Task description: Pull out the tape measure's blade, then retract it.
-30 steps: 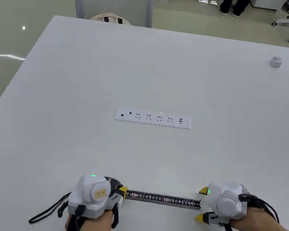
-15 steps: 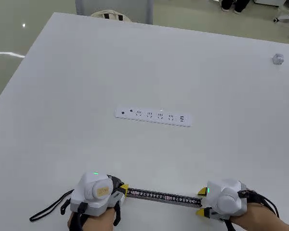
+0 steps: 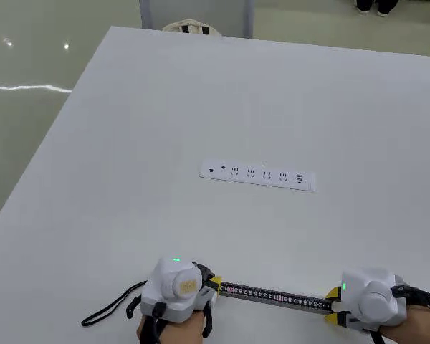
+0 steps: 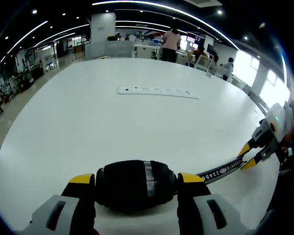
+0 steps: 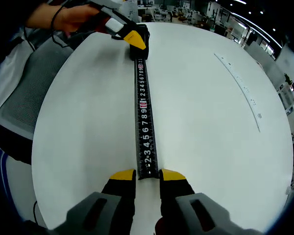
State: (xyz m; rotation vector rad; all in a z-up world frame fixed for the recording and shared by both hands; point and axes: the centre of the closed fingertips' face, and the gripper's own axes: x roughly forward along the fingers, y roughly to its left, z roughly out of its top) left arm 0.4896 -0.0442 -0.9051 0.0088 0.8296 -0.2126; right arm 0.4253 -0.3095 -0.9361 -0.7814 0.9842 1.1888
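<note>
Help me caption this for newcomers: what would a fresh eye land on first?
A black tape measure blade stretches along the near edge of the white table, between the left gripper clamping its case and the right gripper pinching its end. Farther back lies a white power strip.

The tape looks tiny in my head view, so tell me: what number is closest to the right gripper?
Observer: In the right gripper view, the blade reads 2 just above where the right gripper pinches it.
Operator: And what's the left one holding?
Observer: In the left gripper view, the left gripper clamps a black case with a grey band across its middle.
</note>
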